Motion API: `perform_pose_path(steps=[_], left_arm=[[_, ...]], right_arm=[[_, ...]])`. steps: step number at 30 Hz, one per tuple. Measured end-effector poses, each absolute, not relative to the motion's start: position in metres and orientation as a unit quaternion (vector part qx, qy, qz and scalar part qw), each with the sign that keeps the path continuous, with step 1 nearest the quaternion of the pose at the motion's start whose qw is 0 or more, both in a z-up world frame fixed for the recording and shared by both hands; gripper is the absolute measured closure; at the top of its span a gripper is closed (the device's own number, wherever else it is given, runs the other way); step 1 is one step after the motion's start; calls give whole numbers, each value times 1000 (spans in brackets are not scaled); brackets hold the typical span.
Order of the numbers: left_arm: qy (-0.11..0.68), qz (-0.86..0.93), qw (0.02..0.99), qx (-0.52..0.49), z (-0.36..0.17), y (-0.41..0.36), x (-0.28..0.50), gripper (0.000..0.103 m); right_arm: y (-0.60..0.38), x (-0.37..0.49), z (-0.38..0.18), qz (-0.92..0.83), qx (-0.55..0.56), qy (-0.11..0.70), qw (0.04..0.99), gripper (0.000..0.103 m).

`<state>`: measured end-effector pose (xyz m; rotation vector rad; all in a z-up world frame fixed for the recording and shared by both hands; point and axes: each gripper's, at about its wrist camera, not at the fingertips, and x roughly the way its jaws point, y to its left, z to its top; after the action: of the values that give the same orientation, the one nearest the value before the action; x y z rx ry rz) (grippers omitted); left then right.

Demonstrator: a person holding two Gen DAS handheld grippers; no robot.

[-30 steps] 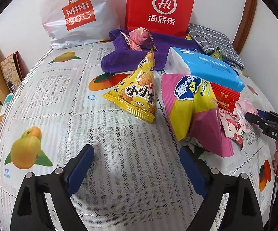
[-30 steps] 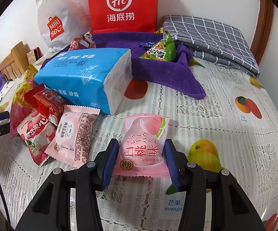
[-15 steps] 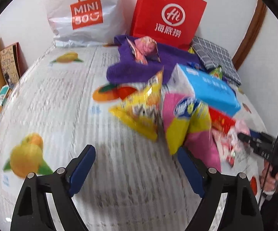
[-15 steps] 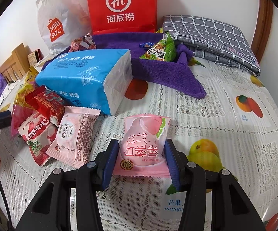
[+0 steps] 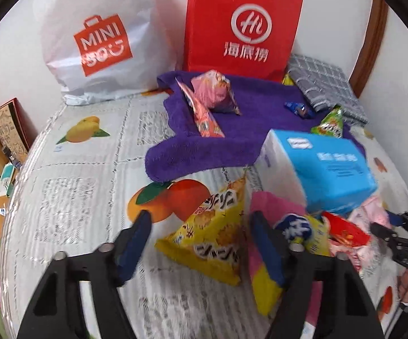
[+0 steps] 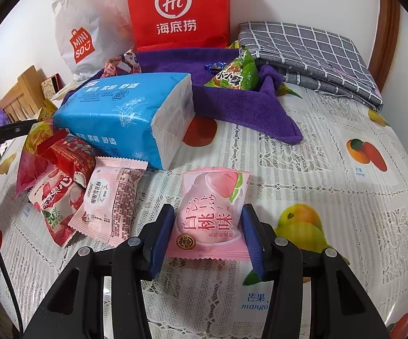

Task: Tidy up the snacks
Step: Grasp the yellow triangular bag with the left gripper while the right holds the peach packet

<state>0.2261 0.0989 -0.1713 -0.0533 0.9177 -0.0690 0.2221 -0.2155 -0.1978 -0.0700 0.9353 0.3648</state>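
While the right tongs [image 6: 208, 233] close their blue pads on both side edges of the pink peach snack packet [image 6: 211, 212], the packet lies flat on the table [image 6: 331, 186], in front of the blue tissue pack [image 6: 125, 113], the landmark for what follows. Left of the peach packet, and just in front of the tissue pack's near corner, a pale pink pastry packet [image 6: 111, 197] overlaps a red-and-white lychee packet [image 6: 54, 200]; a red packet [image 6: 68, 152] lies against the tissue pack's left end. Behind the tissue pack a purple towel [image 6: 232, 104] carries a green triangular snack bag [image 6: 235, 75]. Behind the towel stand a red paper bag [image 6: 178, 11] and a white shopping bag [image 6: 88, 28]; a grey checked cloth [image 6: 311, 53] lies folded to the right of the towel.

Seen from the left wrist, the left tongs [image 5: 201, 244] stand open, their pads on either side of a yellow triangular snack bag [image 5: 215, 234] without visibly touching it. This bag sits in front and to the left of the tissue pack [image 5: 322, 169], beside a pink-and-yellow snack bag [image 5: 274, 254]. On the towel [image 5: 232, 130] behind the tissue pack rest a pink triangular snack bag [image 5: 214, 96] and a small blue candy [image 5: 297, 109].
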Motion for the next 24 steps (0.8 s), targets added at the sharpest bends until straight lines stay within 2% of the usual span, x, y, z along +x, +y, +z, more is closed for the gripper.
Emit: perform_pose_path(steps=[2,6,14,24], left_arm=[[449,-45,892,-31,-179,97,229,55],[433,-52,900,-21,-180,93,226,58],[439,-51,896,-52,-184,100,226,55],[449,-35,891,-63,-188,102,229,43]], right_arm=[[-216,222,-198,175,-33,448,876,54],[-216,221,-198,176,-31,448,876,53],[-215,221,-198,174,-35,448,876,53],[-215,221,-198,174,-39,447,876,53]])
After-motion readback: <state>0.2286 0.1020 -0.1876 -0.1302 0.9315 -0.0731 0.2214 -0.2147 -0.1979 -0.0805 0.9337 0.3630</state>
